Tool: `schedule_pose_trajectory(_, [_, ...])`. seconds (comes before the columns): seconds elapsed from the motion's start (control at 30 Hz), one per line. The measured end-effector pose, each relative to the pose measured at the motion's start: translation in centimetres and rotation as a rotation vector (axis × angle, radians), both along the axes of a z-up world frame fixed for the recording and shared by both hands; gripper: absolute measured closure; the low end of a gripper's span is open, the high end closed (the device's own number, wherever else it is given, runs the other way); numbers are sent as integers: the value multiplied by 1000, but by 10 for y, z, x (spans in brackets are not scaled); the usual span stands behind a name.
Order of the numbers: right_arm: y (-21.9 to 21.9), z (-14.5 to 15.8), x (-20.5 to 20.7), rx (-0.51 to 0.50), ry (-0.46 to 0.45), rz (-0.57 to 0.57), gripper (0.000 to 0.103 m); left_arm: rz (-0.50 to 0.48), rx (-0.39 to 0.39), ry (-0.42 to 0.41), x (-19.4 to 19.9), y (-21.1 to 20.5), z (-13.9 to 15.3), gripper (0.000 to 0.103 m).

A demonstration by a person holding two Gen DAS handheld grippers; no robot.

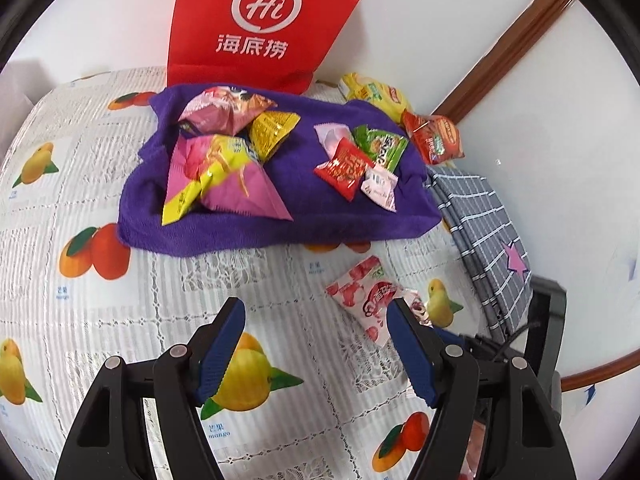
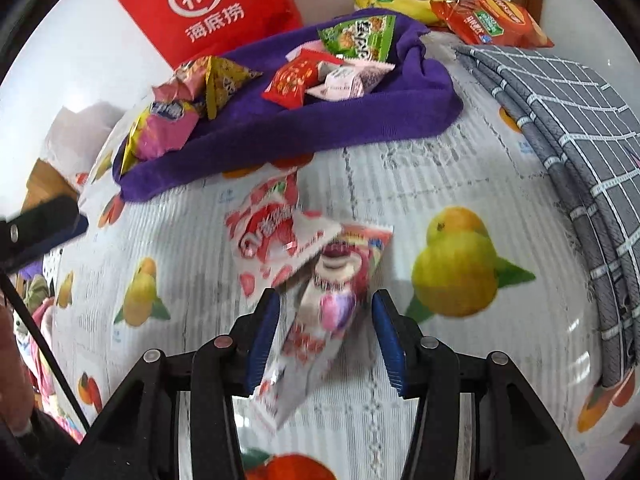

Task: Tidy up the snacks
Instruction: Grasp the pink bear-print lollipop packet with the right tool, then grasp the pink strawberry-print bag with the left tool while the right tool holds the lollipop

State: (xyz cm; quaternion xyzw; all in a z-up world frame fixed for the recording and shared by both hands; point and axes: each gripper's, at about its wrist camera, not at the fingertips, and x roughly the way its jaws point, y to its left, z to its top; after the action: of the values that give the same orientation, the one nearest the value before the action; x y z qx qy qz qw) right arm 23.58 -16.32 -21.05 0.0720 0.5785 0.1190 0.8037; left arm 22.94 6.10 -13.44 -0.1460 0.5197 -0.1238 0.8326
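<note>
Purple towel (image 1: 280, 216): snack packets on top | left gripper (image 1: 316, 312): jaws apart, empty, above tablecloth (image 1: 280, 320) | right gripper (image 2: 324, 306): jaws straddling bear-print packet (image 2: 332, 300), pads not visibly pressing it.

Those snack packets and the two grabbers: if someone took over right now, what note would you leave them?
Left gripper: open, empty, above the tablecloth.
Right gripper: open around a bear-print packet, not clamped yet.
Strawberry packet lies beside it, overlapping.
Done: many packets sorted in two groups on the purple towel.
Left: these two packets, perhaps also the yellow bag and orange bag behind the towel.
</note>
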Motion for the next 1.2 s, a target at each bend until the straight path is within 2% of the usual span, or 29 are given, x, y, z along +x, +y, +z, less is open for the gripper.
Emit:
schedule_pose_trajectory(0.1, [-2,-1,1,-27,-36,0,78,3,5,16,1,-2,-6,31])
schedule_pose_trajectory(0.17, [-7,-1,0,-29,-49,13,84,1,9,21,2,-6,-9,31])
schedule_pose_trajectory(0.57, [-66,17,-20,17,-121,-29,84,-76,71,77,14,-54,-52,31])
schedule_pose_trajectory(0.77, [-78,24,-29,37,-149,-15,84,-125,127,43,30,-78,-59,31])
schedule_pose_trajectory(0.97, [-81,33,-36,0,-196,-14,84,-195,167,-15,49,-98,-57,31])
schedule_pose_trajectory(1.1, [-90,36,-35,37,-195,-37,84,-268,163,-25,57,-111,-60,31])
schedule_pose_trajectory(1.2, [-93,36,-36,37,-198,-41,84,-282,117,8,60,-113,-68,31])
